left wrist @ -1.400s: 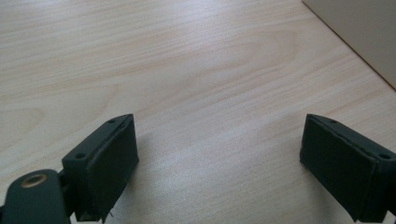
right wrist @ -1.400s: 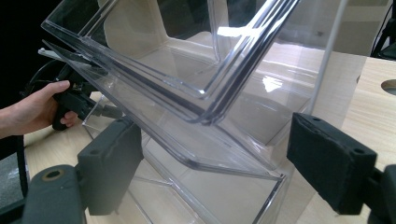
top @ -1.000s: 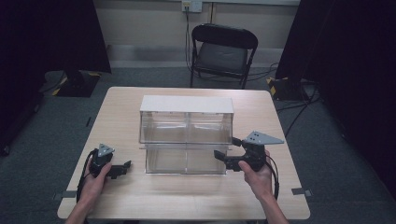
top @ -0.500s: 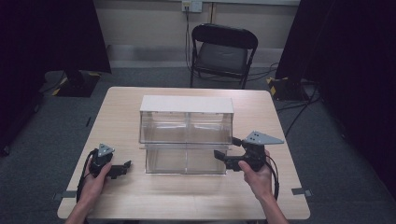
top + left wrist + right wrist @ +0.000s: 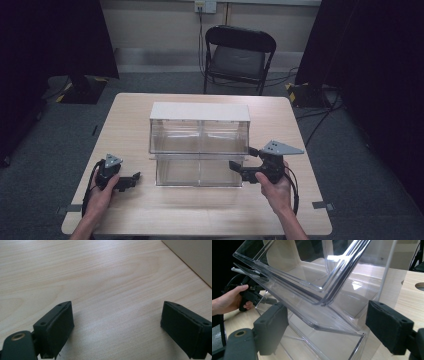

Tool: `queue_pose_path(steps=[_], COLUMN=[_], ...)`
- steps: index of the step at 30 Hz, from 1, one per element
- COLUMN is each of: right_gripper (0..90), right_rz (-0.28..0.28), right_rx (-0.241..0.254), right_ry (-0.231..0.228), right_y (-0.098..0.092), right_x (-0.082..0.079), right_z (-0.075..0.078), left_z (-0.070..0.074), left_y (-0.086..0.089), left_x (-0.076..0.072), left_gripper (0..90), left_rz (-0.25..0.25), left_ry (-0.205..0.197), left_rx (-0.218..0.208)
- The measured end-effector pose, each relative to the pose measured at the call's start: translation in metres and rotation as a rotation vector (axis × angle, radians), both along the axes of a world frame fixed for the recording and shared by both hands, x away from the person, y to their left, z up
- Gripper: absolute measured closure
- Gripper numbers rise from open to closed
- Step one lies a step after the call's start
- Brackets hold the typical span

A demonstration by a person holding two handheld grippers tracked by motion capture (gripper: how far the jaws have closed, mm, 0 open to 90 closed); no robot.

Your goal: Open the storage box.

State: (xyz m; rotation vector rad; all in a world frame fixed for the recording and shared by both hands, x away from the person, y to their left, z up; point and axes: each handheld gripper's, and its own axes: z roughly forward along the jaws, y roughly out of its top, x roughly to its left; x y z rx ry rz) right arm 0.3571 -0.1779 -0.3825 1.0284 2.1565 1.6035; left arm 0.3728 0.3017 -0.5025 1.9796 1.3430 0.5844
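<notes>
**Two grippers waiting beside a clear two-tier organiser**

A clear plastic organiser [image 5: 200, 150] is standing near the middle of a pale wood-grain table [image 5: 200, 215]. It is stacking two tiers, each split by a central divider into two compartments, and a flat off-white top [image 5: 200, 111] is capping the upper tier. In the right gripper view the walls [image 5: 317, 290] are reading as glossy, hard and see-through, with sharp moulded edges, doubled rims and bright streaks of reflected light; the front faces are sloping forward.

The right gripper [image 5: 239, 170] is sitting in the person's right hand [image 5: 275, 189] at the right front corner of the organiser, level with the lower tier and pointing in towards it. Its two black jaws, blocky and rectangular with a matte, slightly grainy pad surface, are standing well apart, framing the organiser's corner in the right gripper view without pressing on it. A grey three-cornered plate [image 5: 282, 147] is riding on top of this gripper.

The left gripper [image 5: 131, 180] is resting in the left hand [image 5: 100, 192] on the table, apart from the organiser's lower left corner, aimed towards it. In the left gripper view its jaws are also spread wide, with bare table between them [image 5: 112, 290], the grain running in long soft bands.

A black folding chair [image 5: 239, 55] with a padded seat is standing beyond the table's far edge on grey carpet.
</notes>
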Motion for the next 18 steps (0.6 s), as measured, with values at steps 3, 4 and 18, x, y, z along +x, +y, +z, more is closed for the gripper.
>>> queue_pose_path(steps=[3, 4, 18], right_gripper=[17.6, 17.5, 17.3], right_rz=[0.001, 0.002, 0.002], right_rx=[0.006, 0.007, 0.008], right_ry=[0.001, 0.000, 0.001], right_y=[-0.0002, -0.0003, -0.0001], right_x=[0.0001, 0.0004, 0.0013], right_z=[-0.0006, -0.0008, -0.0018], left_z=[0.0001, 0.0000, 0.0000], left_y=[0.0002, 0.0002, 0.0001], left_x=[0.0001, 0.0001, 0.0006], left_gripper=[10.7, 10.7, 10.3], left_rz=[-0.002, -0.001, -0.004], left_ry=[-0.001, 0.000, 0.001], left_rx=[0.003, 0.002, 0.000])
